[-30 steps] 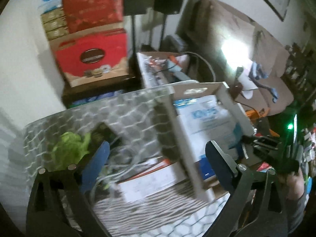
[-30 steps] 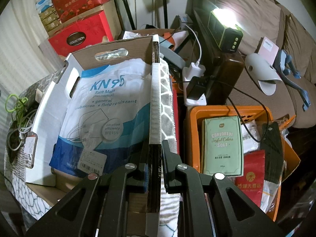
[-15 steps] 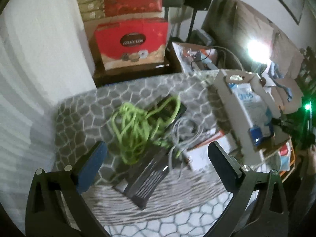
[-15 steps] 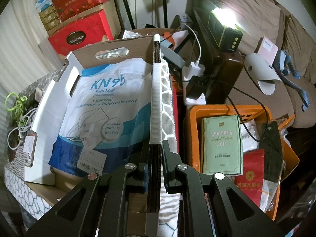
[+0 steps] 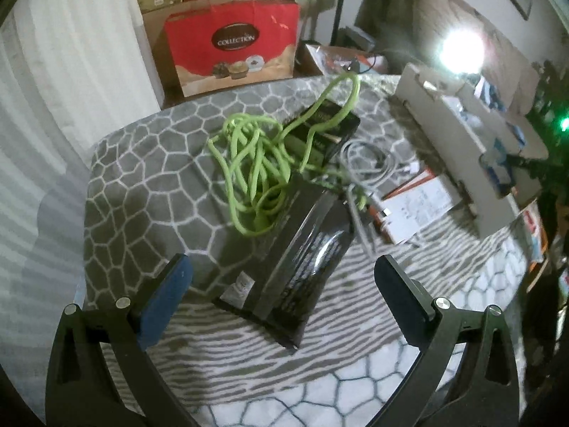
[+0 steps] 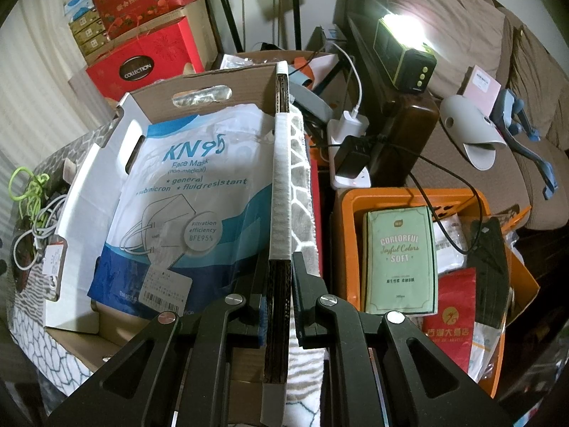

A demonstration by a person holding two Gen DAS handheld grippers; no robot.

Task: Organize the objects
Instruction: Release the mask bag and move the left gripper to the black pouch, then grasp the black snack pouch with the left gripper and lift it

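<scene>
My left gripper [image 5: 281, 277] is open and empty, just above a glossy black packet [image 5: 295, 259] lying on the grey patterned cloth [image 5: 142, 192]. A tangled green cord [image 5: 256, 163] lies across the packet and a second black box [image 5: 327, 124]. Grey cables [image 5: 370, 163] and a white paper card [image 5: 416, 206] lie to the right. My right gripper [image 6: 279, 277] is shut on the right wall [image 6: 281, 178] of a cardboard box [image 6: 199, 82] holding a KN95 mask bag [image 6: 192, 192]. The box also shows in the left wrist view [image 5: 458, 142].
A red "Collection" bag [image 5: 234, 46] and stacked boxes stand behind the table. An orange bin [image 6: 348, 220] with a green packet [image 6: 400, 259] and a red packet sits right of the cardboard box. A lamp [image 6: 405, 53], charger and sofa are further right.
My left gripper has swung left from the cardboard box to over the green cord and black packet, and moved closer to them. The right gripper has stayed clamped on the box wall.
</scene>
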